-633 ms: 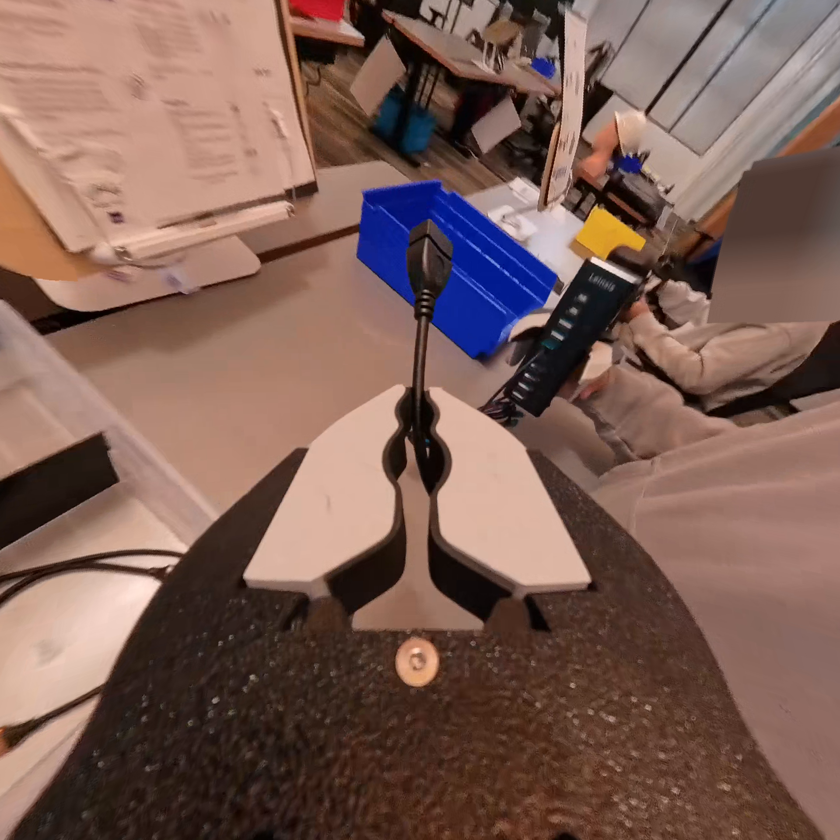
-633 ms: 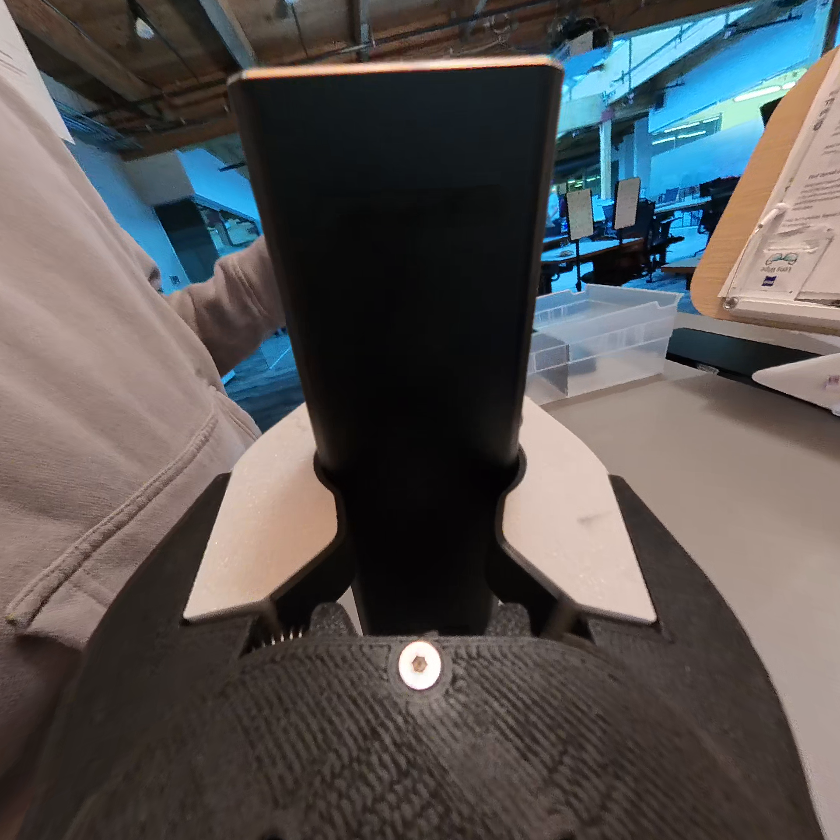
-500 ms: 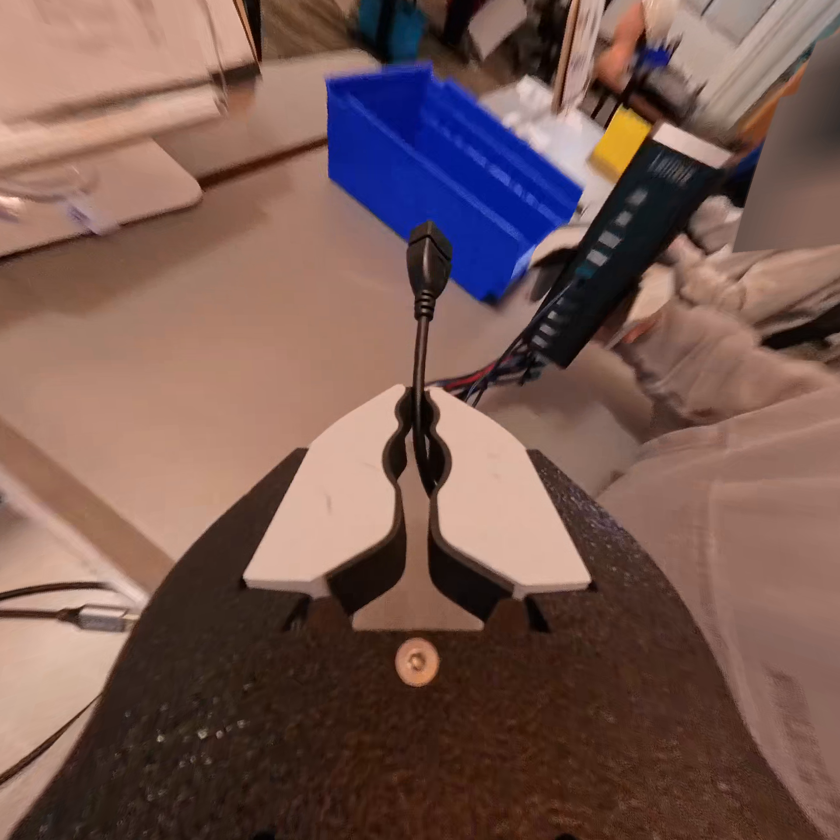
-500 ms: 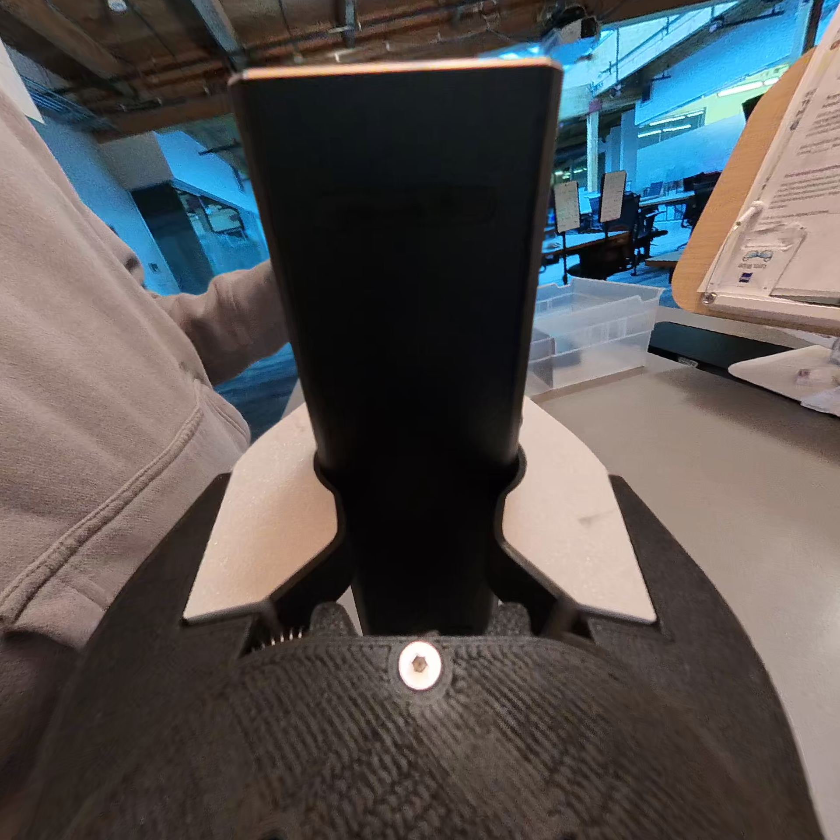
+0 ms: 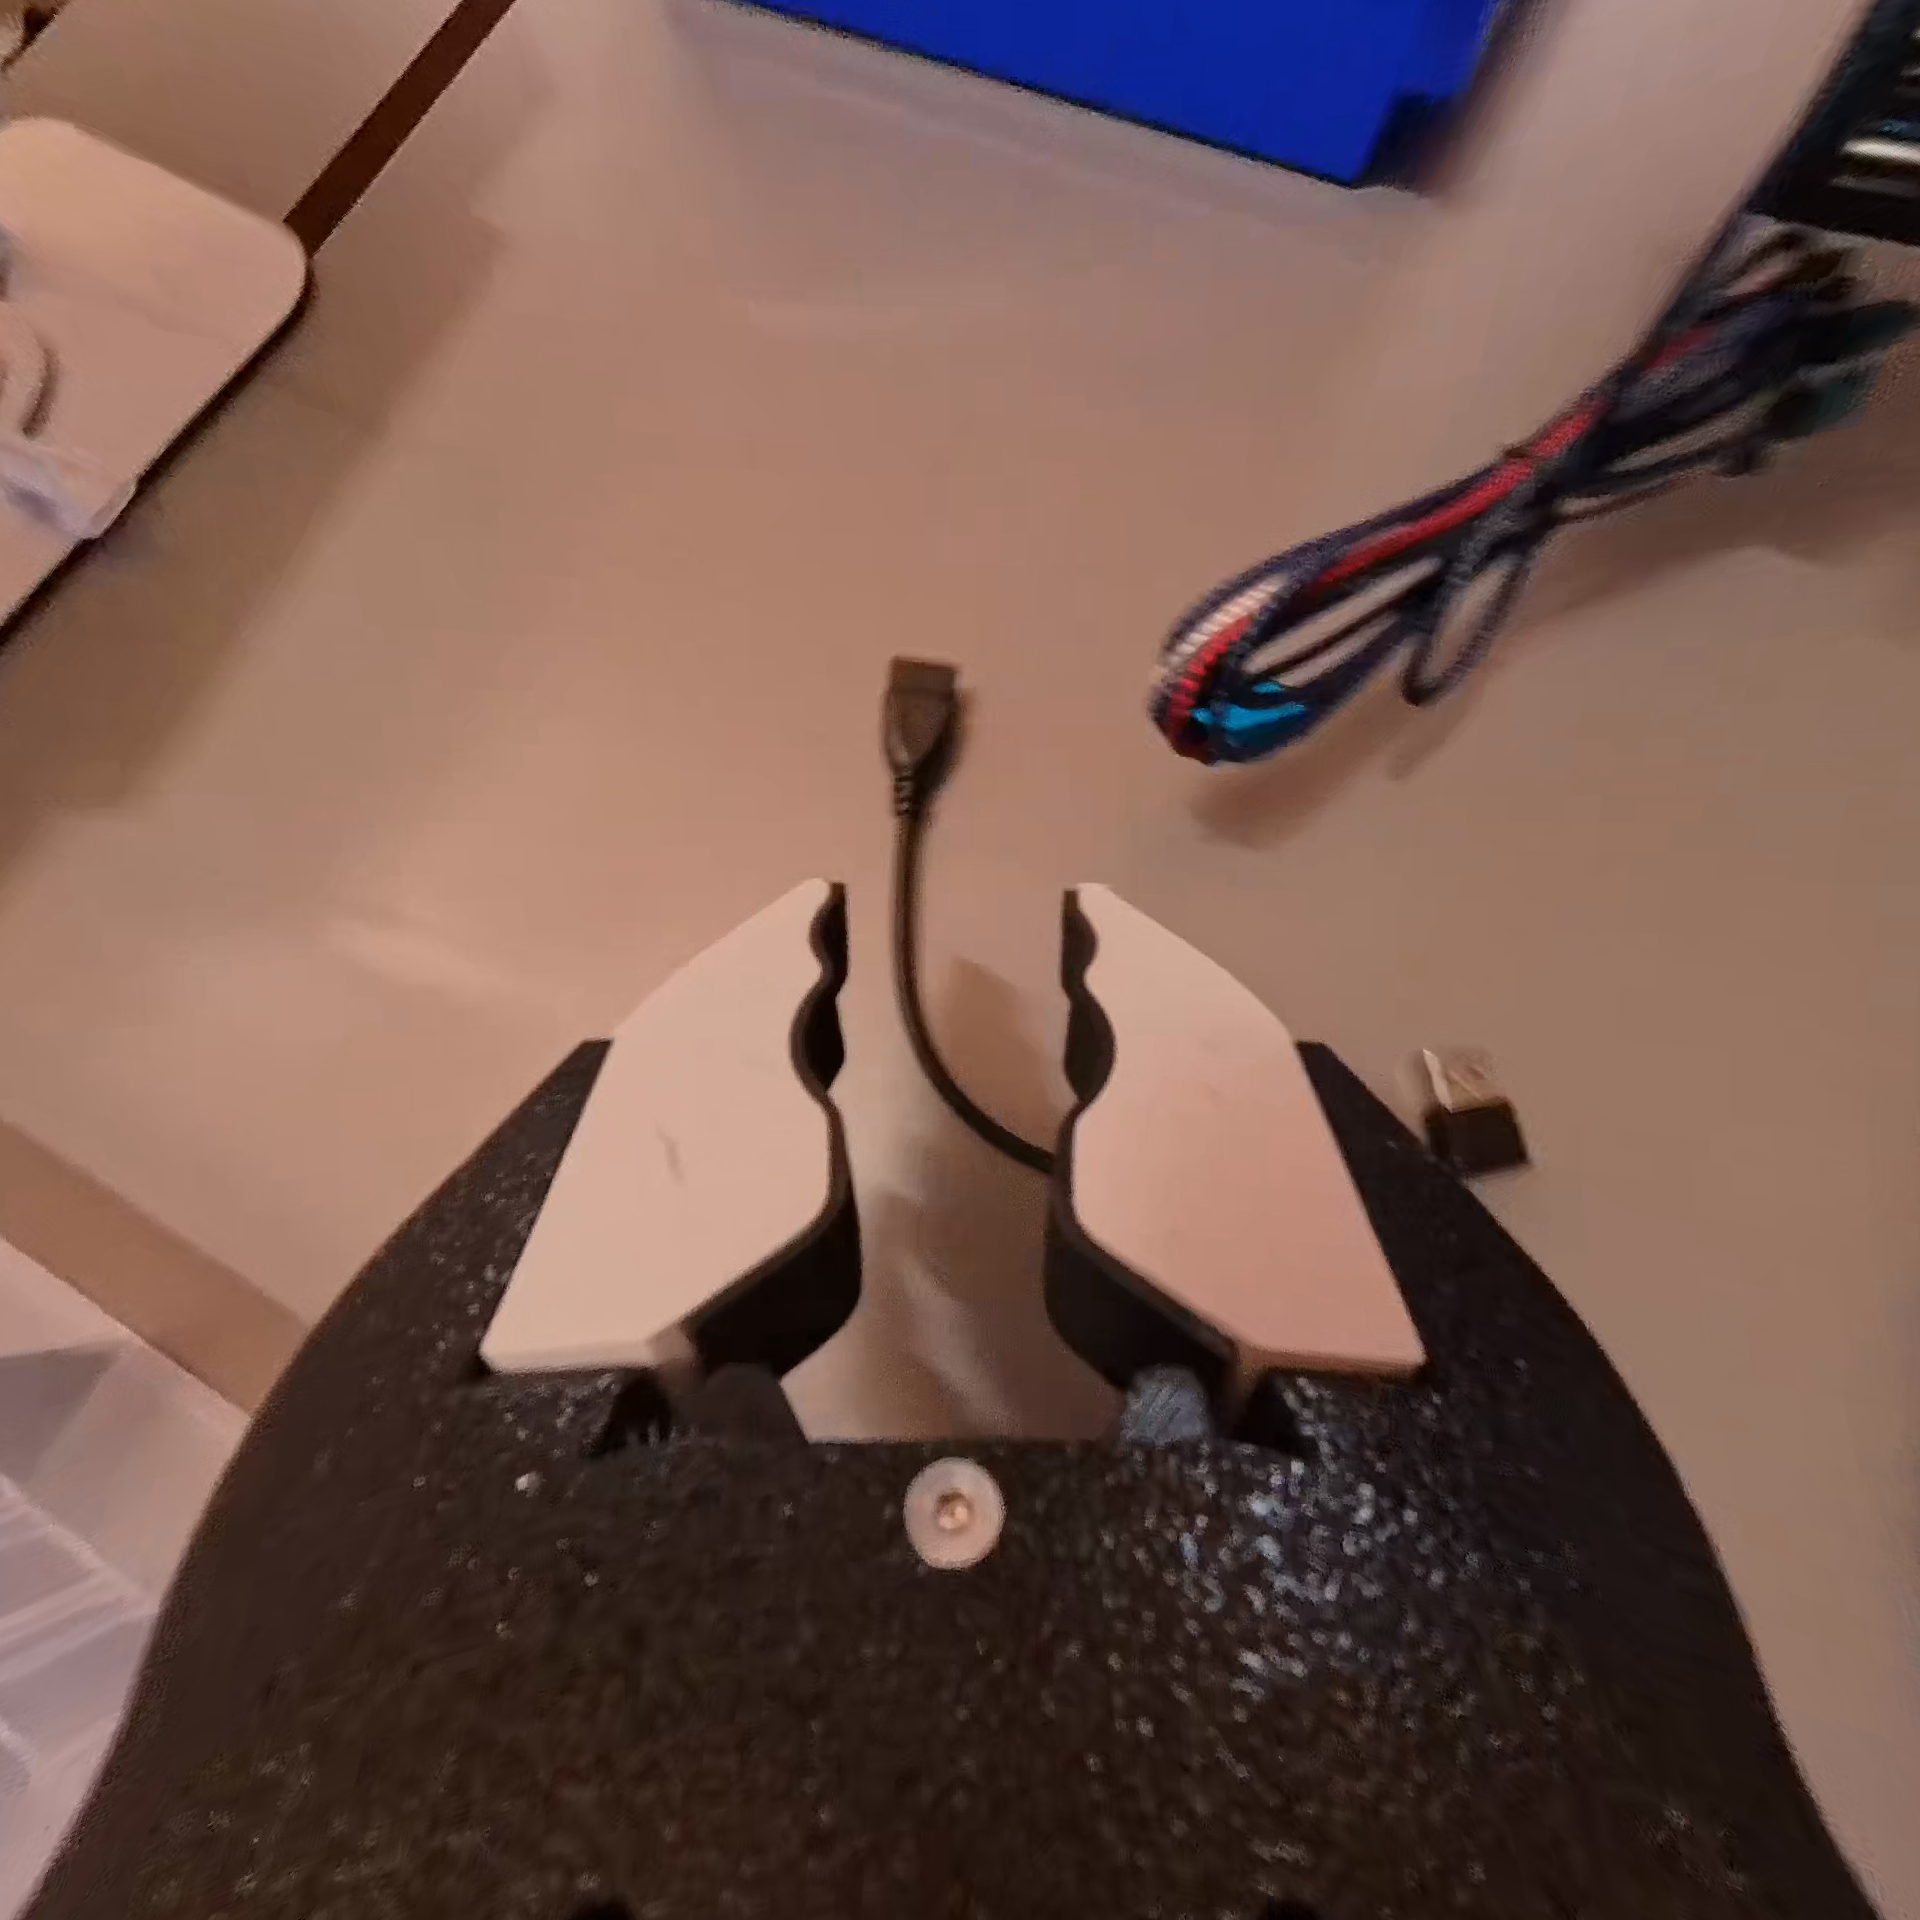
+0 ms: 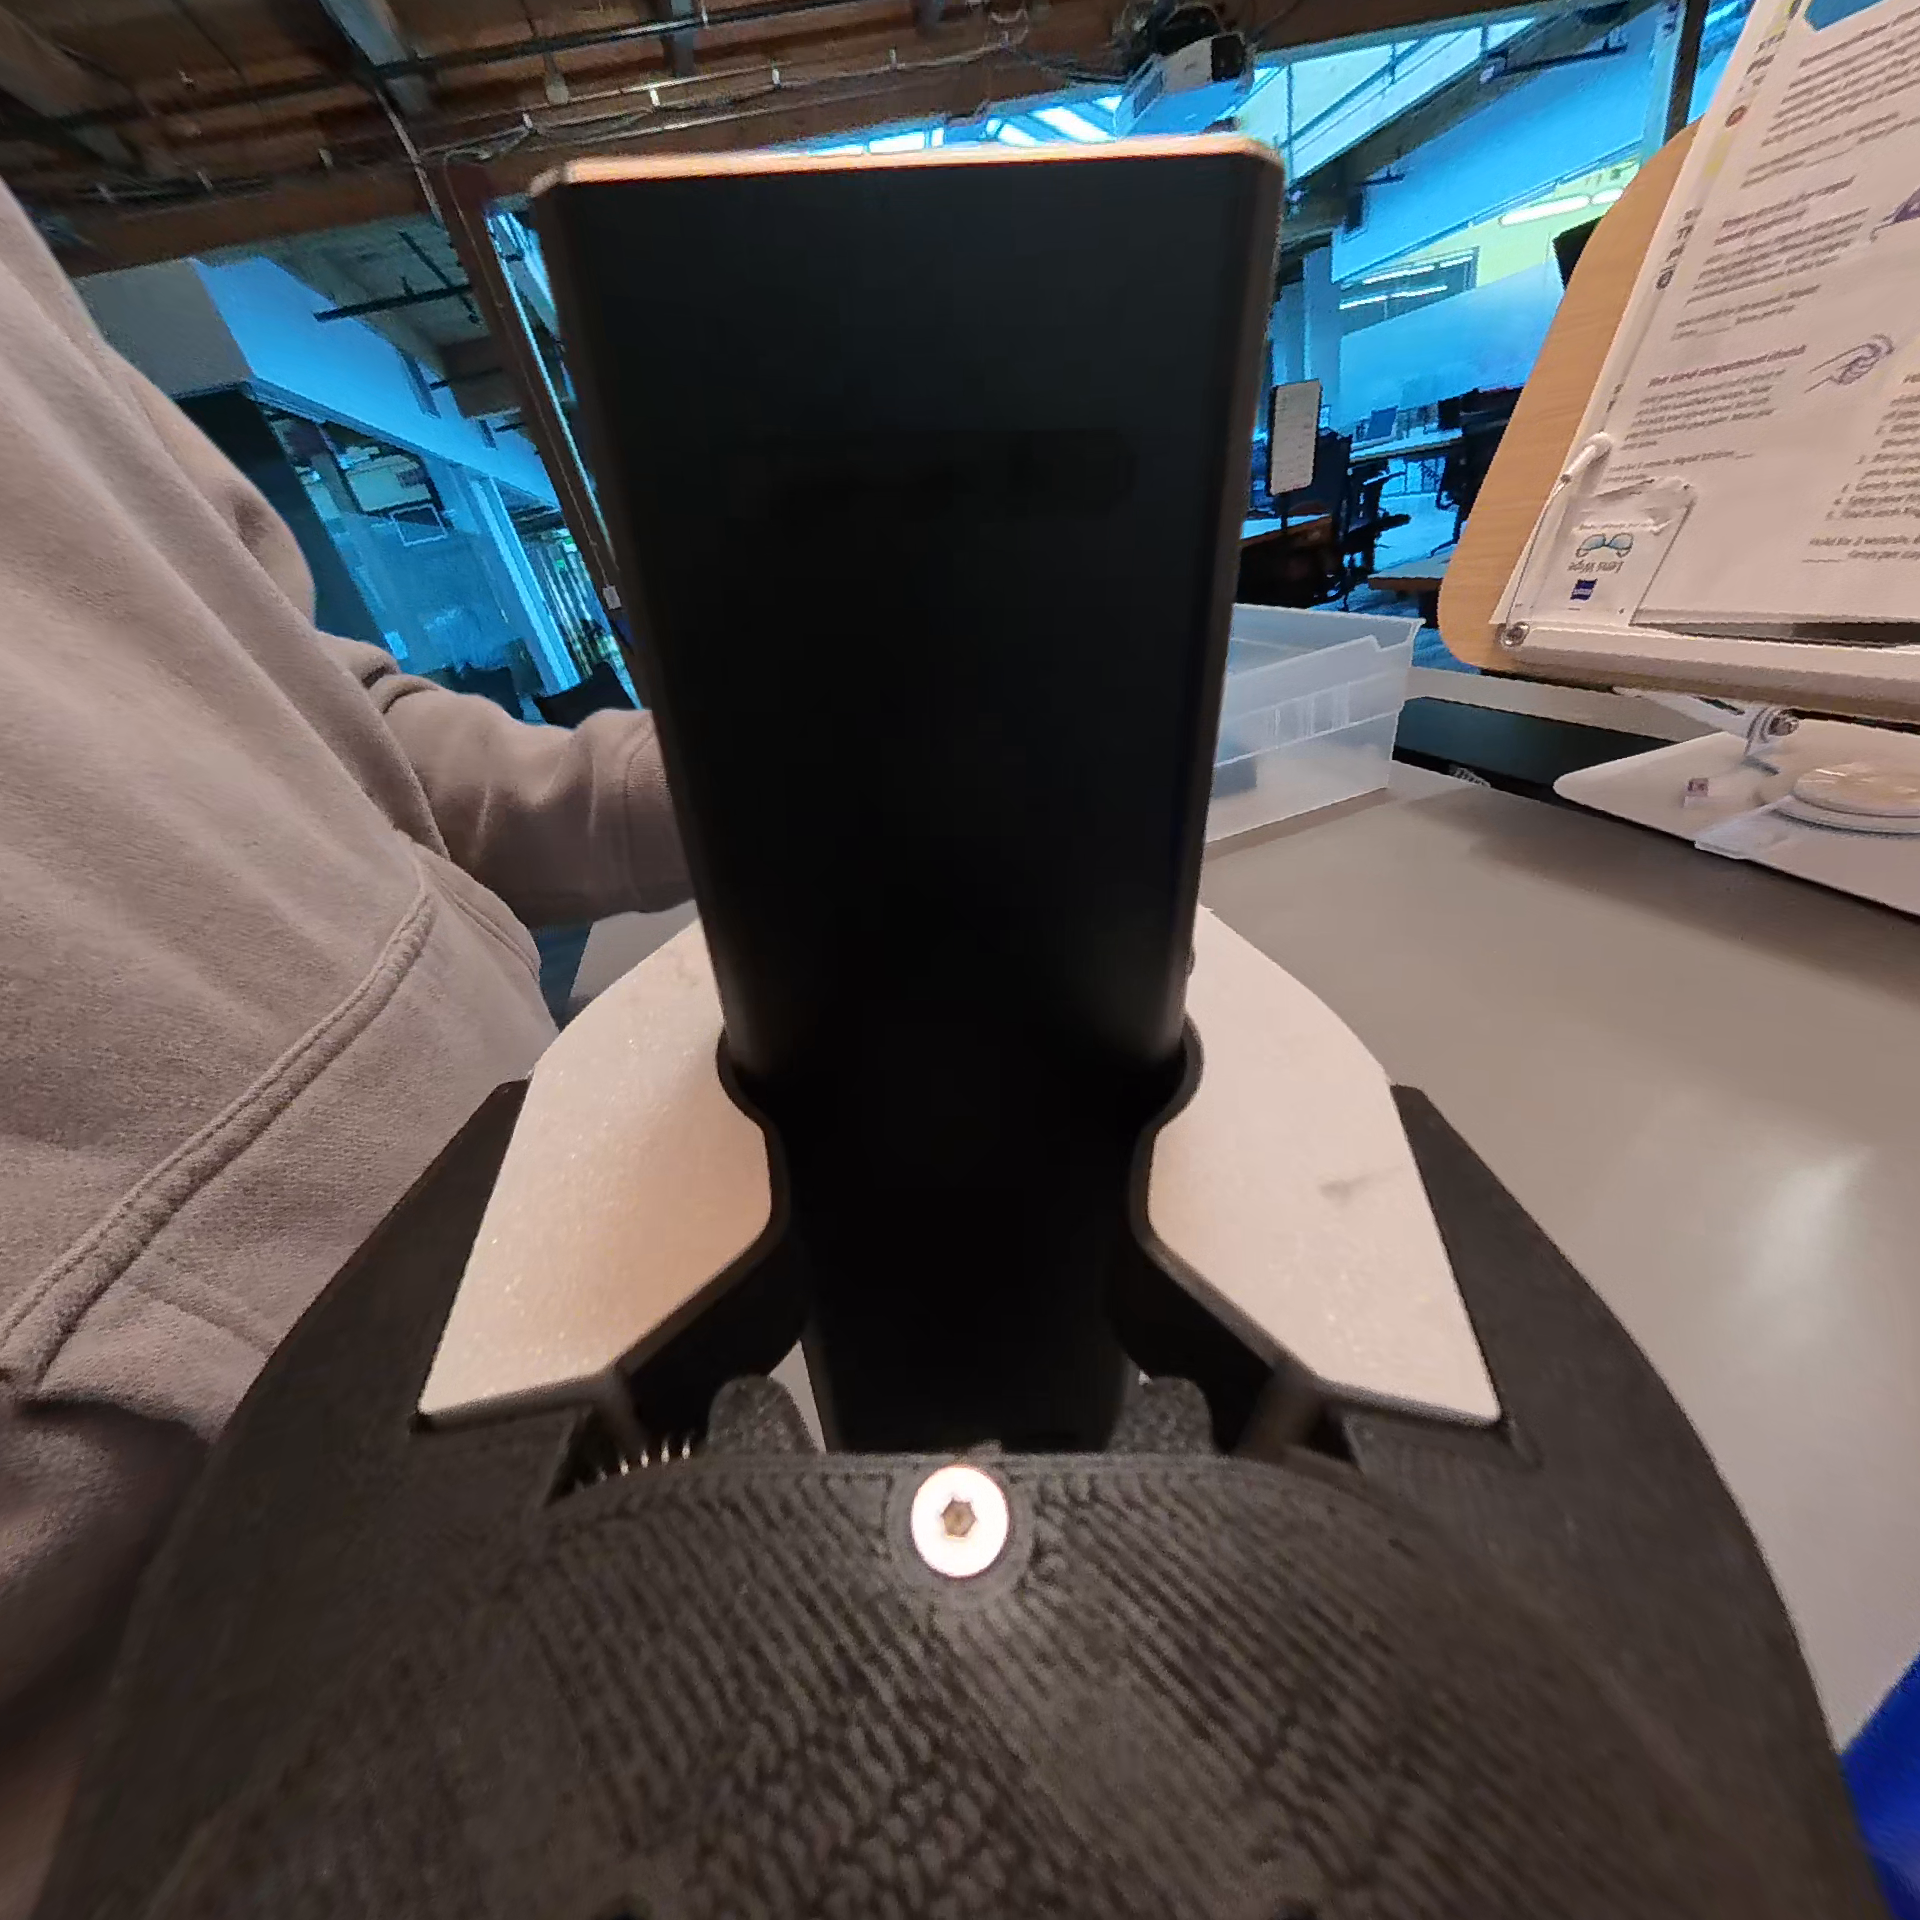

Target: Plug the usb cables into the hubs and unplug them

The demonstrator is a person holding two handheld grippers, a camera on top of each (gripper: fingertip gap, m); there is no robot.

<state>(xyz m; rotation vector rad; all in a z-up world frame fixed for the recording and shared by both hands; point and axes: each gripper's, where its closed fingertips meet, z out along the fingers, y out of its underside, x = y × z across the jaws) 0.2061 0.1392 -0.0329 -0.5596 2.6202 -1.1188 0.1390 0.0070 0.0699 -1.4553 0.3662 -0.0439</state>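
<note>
In the left wrist view my left gripper (image 5: 954,896) is open and points down at the beige table (image 5: 520,582). A short black USB cable (image 5: 914,831) lies on the table between its jaws, apart from both, its connector end pointing away. A bundle of braided cables (image 5: 1455,561) runs from the table up to the black hub (image 5: 1870,135) at the top right edge. In the right wrist view my right gripper (image 6: 956,997) is shut on that black hub (image 6: 914,644) and holds it upright above the table; the hub hides most of what is ahead.
A small black USB dongle (image 5: 1470,1114) lies to the right of the left gripper. A blue bin (image 5: 1143,62) stands at the far edge. A document stand (image 6: 1714,416) and a clear plastic bin (image 6: 1309,707) are at the right. A person's grey sleeve (image 6: 208,831) is at the left.
My left gripper tipped down toward the table and opened, letting go of the black USB cable, which now lies on the table. My right gripper still holds the hub, nearly unmoved.
</note>
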